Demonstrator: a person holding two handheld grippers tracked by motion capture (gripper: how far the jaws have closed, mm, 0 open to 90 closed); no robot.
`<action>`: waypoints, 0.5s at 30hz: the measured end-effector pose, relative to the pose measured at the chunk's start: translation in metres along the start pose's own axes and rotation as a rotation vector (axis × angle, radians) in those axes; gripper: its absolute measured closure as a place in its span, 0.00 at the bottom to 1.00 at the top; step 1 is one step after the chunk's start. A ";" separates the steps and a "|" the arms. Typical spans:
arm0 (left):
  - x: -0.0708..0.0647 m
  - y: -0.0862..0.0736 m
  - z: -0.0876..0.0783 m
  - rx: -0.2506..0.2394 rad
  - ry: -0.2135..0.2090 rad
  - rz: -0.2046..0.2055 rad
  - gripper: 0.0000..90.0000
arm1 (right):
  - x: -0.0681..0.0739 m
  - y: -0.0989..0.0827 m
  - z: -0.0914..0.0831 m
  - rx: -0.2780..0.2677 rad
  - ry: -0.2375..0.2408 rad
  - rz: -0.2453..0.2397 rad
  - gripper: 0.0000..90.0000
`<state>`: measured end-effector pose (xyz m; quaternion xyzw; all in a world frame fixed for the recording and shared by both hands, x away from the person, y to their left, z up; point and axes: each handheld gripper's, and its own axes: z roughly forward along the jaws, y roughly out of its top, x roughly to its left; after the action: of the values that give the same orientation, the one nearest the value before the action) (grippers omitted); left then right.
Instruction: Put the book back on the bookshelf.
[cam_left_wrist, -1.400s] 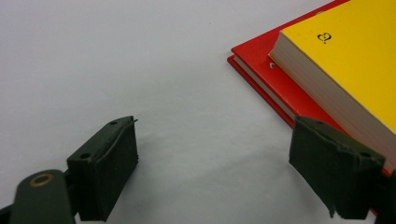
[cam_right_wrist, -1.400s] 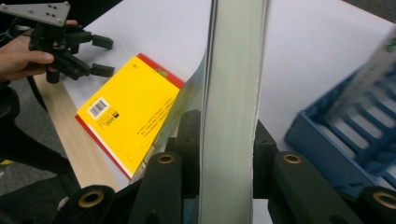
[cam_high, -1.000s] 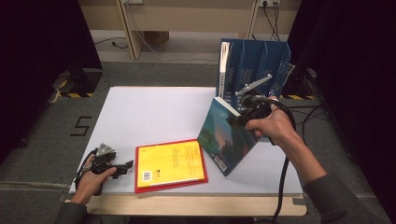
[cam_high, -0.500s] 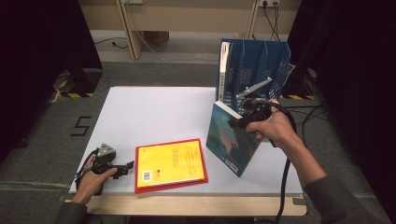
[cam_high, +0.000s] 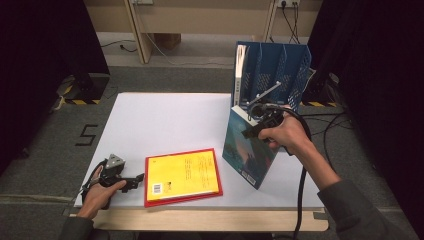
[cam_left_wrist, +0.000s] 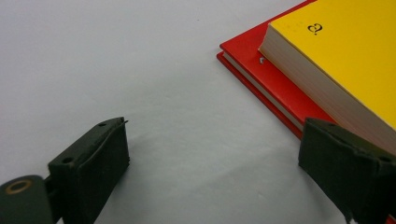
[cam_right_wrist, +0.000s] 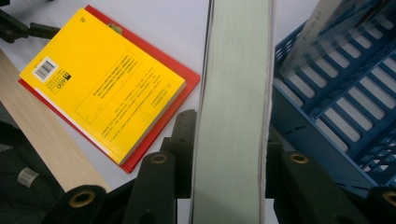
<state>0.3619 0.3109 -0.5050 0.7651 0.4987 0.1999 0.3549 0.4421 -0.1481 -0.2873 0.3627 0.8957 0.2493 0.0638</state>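
Teal book (cam_high: 248, 150) tipped upright since earlier, spine toward table edge.

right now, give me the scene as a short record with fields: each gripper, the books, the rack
right gripper: shut on the teal book, which stands tilted on the white table; jaws have just been easing open a little
left gripper: open, nothing between the jaws, beside the flat books; jaws have just been opening
yellow book: lies on the red book
blue file rack: behind the teal book, a book upright in its left slot
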 end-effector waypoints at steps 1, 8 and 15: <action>0.000 0.000 0.000 0.000 0.000 0.000 0.09 | 0.000 0.001 0.001 0.005 0.005 -0.003 0.77; 0.000 0.000 0.000 0.000 -0.001 0.001 0.09 | 0.003 0.011 0.006 0.073 -0.005 -0.025 0.78; 0.000 0.000 0.000 -0.001 -0.001 0.004 0.08 | 0.006 0.015 0.008 0.109 -0.017 -0.044 0.79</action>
<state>0.3618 0.3107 -0.5052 0.7659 0.4970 0.2006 0.3551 0.4495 -0.1319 -0.2863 0.3478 0.9152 0.1956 0.0572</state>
